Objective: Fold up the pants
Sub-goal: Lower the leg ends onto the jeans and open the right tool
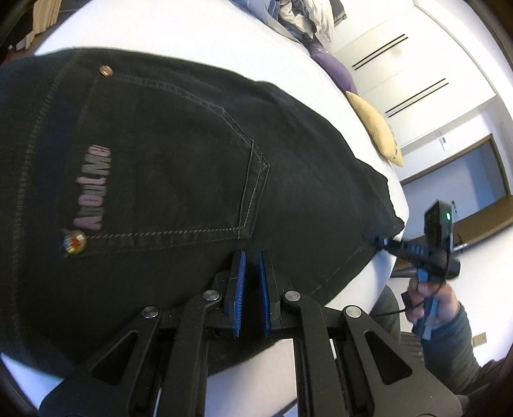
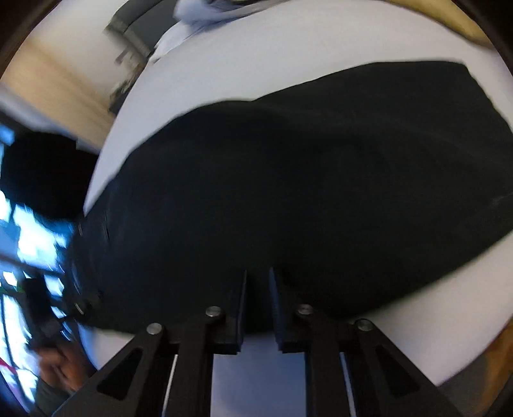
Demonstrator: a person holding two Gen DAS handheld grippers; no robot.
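Observation:
Black jeans [image 1: 179,166] lie on a white bed [image 1: 179,35], back pocket with pink lettering up. My left gripper [image 1: 251,256] sits low over the jeans' near edge, its blue pads [image 1: 239,282] a narrow gap apart with dark cloth between them. In the left wrist view my right gripper [image 1: 380,241] pinches the jeans' far right corner at the bed edge. In the blurred right wrist view the jeans [image 2: 304,179] fill the middle and my right gripper [image 2: 258,276] has its fingers close together at the cloth's near edge.
A tan cushion [image 1: 375,128] and a purple pillow [image 1: 333,67] lie along the bed's far side, with piled bedding [image 1: 301,16] beyond. White wardrobe doors [image 1: 410,64] stand behind. The bed edge [image 1: 384,276] drops off at right.

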